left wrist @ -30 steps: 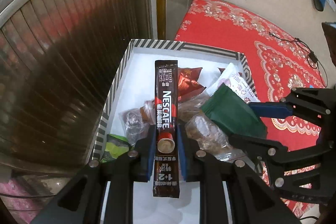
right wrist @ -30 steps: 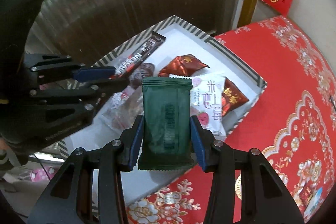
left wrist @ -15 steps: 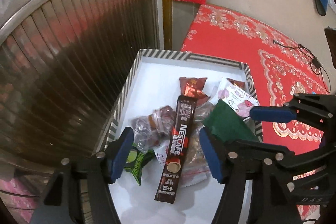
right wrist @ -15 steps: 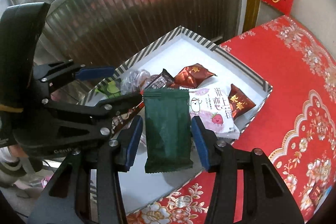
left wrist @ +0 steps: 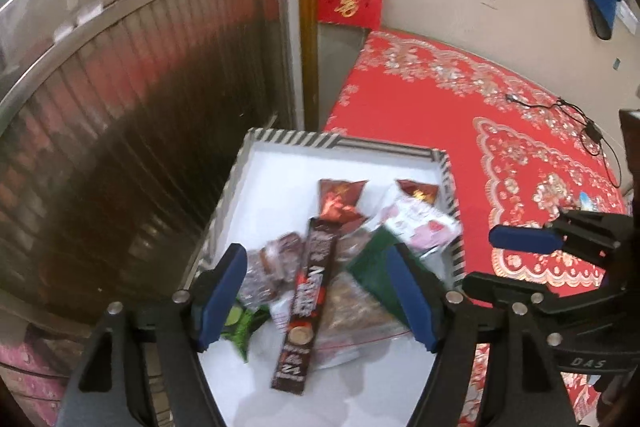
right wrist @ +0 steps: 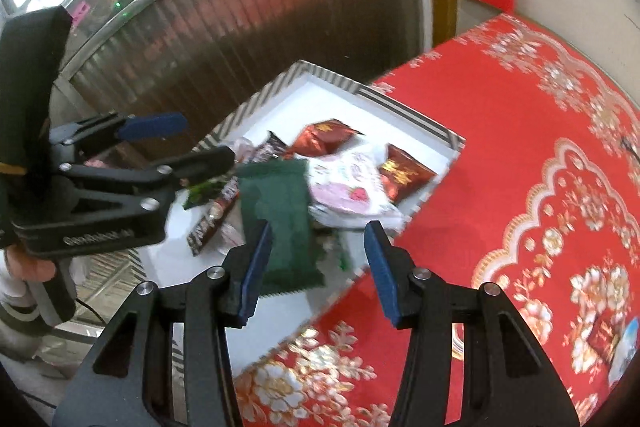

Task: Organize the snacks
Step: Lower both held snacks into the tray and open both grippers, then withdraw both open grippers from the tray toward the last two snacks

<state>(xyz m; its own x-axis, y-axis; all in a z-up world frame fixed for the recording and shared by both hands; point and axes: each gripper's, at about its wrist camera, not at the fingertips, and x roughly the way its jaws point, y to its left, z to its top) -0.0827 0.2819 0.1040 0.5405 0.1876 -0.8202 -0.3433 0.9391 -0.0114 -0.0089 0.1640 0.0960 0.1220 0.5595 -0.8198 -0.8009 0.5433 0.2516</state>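
Note:
A striped-rim white box (left wrist: pixel 340 141) (right wrist: pixel 400 107) holds the snacks. The dark Nescafe stick (left wrist: pixel 308 307) (right wrist: pixel 216 215) lies loose in it, below my left gripper (left wrist: pixel 316 295), whose jaws are opening with nothing pressed between them. The dark green packet (right wrist: pixel 280 219) (left wrist: pixel 372 271) lies tilted in the box near its front rim. My right gripper (right wrist: pixel 318 267) stands open above it; a gap shows between the packet and the right pad. Each gripper appears in the other's view: the left gripper (right wrist: pixel 192 143), the right gripper (left wrist: pixel 496 261).
Two red packets (right wrist: pixel 324 139) (right wrist: pixel 404 175), a white-pink packet (right wrist: pixel 348 191), a lime-green packet (left wrist: pixel 240 327) and clear bags of brown snacks (left wrist: pixel 356 311) fill the box. A red patterned cloth (right wrist: pixel 520 147) covers the table. A ribbed metal shutter (left wrist: pixel 120 147) stands left.
My left gripper opened, let the Nescafe stick drop into the box, and rose. My right gripper widened off the green packet, which now rests in the box.

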